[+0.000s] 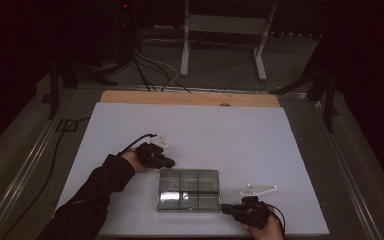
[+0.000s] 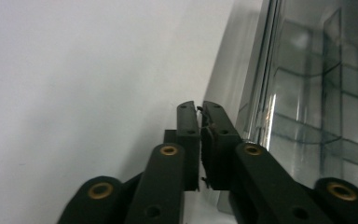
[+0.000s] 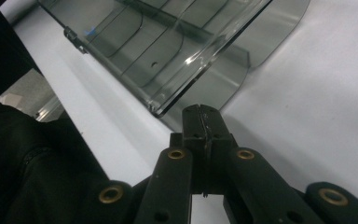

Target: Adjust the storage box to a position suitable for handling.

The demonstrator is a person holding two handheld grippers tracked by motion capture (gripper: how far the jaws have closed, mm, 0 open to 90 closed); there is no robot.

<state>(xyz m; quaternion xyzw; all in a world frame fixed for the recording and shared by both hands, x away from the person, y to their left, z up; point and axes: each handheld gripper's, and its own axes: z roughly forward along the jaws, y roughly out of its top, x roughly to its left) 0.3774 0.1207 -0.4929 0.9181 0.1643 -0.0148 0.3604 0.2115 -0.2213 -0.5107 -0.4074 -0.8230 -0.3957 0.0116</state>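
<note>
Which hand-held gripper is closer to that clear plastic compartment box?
Left, narrowly. The left hand-held gripper sits at the clear plastic compartment box's far left corner; the right hand-held gripper waits beside its near right corner.

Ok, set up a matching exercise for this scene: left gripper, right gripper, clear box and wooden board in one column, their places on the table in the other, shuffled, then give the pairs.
Things:
1. left gripper
2. right gripper
3. clear compartment box
4. wooden board

Places, as the high view shows them:
A. flat on the white sheet, between the two grippers
B. at the box's near right corner, fingers together
C. along the far edge of the white sheet
D. at the box's far left corner, fingers together

Pairs: 1-D, 2-B, 3-A, 4-C
</note>
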